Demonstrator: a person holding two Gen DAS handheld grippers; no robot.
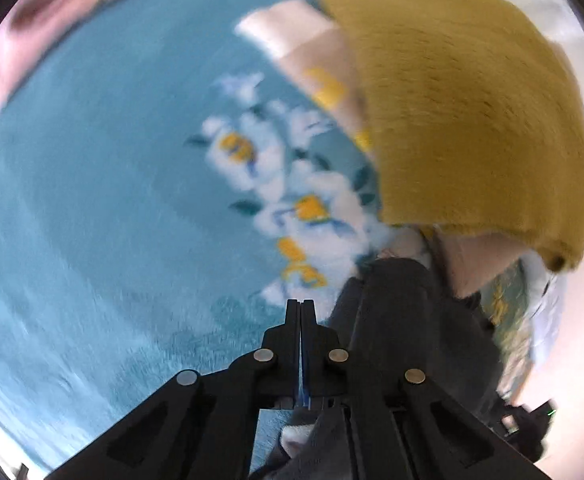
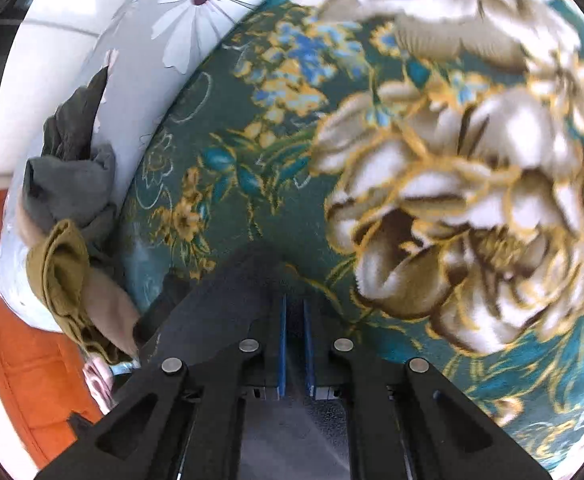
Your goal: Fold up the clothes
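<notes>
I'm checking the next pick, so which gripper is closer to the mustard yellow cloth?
Left. The left gripper has the mustard yellow cloth looming large just ahead to its right. From the right gripper, the cloth sits small, off to the far left.

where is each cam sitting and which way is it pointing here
Left wrist: sits on the left gripper, looking along its closed fingers down at a teal floral blanket; a mustard garment hangs at right, dark grey cloth beside the fingers.
Right wrist: sits on the right gripper, facing down onto the green-and-cream floral blanket; fingers slightly apart, dark grey cloth draped over the left finger, a clothes pile at left.
Shared: dark grey cloth and mustard fabric show in both; motion blur prevents a definite match.
</notes>
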